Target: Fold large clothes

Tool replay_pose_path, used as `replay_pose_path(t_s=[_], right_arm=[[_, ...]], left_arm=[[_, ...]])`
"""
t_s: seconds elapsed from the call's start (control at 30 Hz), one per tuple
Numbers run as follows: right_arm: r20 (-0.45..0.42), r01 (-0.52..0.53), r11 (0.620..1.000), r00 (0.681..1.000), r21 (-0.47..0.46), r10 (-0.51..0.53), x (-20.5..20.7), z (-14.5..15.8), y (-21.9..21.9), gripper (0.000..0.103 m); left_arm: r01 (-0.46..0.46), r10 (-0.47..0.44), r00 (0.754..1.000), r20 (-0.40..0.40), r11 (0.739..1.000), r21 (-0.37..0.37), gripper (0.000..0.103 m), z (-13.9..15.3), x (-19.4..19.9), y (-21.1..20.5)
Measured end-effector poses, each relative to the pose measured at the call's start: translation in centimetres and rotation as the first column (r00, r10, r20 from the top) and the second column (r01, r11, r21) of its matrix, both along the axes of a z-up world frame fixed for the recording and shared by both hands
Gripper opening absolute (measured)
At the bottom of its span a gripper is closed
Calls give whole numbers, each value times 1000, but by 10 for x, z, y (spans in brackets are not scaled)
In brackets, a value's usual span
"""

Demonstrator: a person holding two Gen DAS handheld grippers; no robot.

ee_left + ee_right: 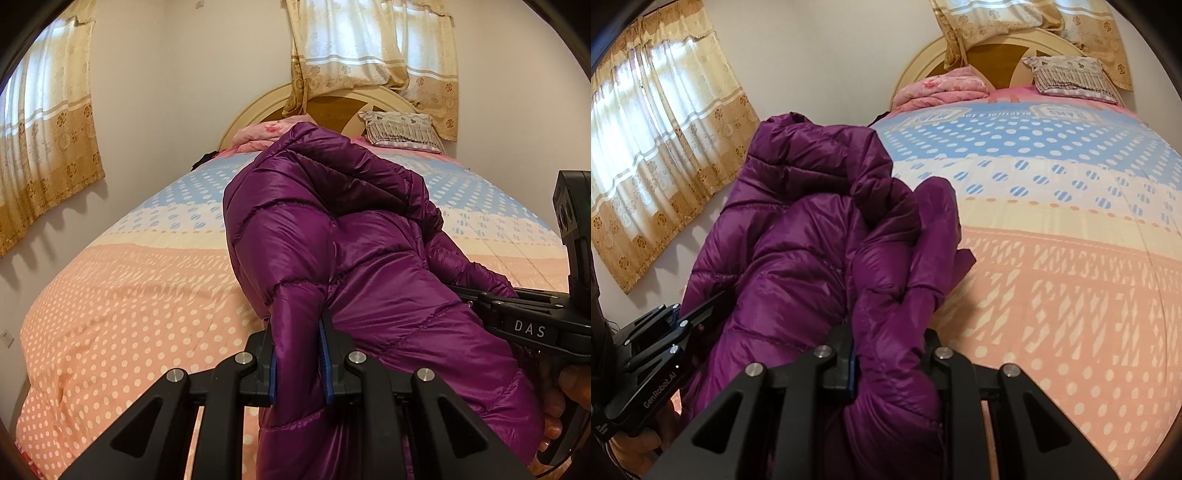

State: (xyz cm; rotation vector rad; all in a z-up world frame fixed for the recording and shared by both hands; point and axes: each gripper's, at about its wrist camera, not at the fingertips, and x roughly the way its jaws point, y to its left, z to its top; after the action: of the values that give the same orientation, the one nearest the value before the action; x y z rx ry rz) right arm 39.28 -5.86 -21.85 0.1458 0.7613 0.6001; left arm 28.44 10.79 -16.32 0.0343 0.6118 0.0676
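A shiny purple quilted puffer jacket [332, 236] hangs bunched above the bed, held by both grippers. My left gripper [298, 354] is shut on a fold of the jacket, blue pads pressing each side. My right gripper [886, 354] is shut on another fold of the jacket [812, 236]; its right finger is hidden by fabric. The right gripper also shows at the right edge of the left wrist view [524, 325], and the left gripper at the lower left of the right wrist view [665, 332].
The bed [122, 295] has a dotted cover in orange, cream and blue bands. At the headboard [997, 55] lie a pink folded blanket [942, 88] and a patterned pillow [1071, 77]. Curtained windows [48, 140] are on the left wall and behind the bed.
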Motion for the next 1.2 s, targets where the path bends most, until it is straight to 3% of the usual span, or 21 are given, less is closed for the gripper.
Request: replay_pose_path(t_s=[0.2,0.43,0.7,1.0,1.2], right_arm=[[-34,7,1000,999,-17,-8,5,-14,4,24],[-44,10,1000,999,-30,-11,3,-19,6,25],[-66,33,999,997,-31,-35,7,-24,7,38],[-80,45,998,996,-48,-49,8,-31,7,46],[-45,65,994,997,-90,-69,-1,-15,6,56]], left_arm=[[-25,25,998,-60,1000,5,27,-21,8,11],[-38,38,996,-75,999,8,35,-31,10,15],[-88,91,993,-81,995,47,64,-37,12,16],[-106,107,991,-80,994,17,71,-41,12,23],[-122,125,990,-67,992,43,71,-30,3,21]])
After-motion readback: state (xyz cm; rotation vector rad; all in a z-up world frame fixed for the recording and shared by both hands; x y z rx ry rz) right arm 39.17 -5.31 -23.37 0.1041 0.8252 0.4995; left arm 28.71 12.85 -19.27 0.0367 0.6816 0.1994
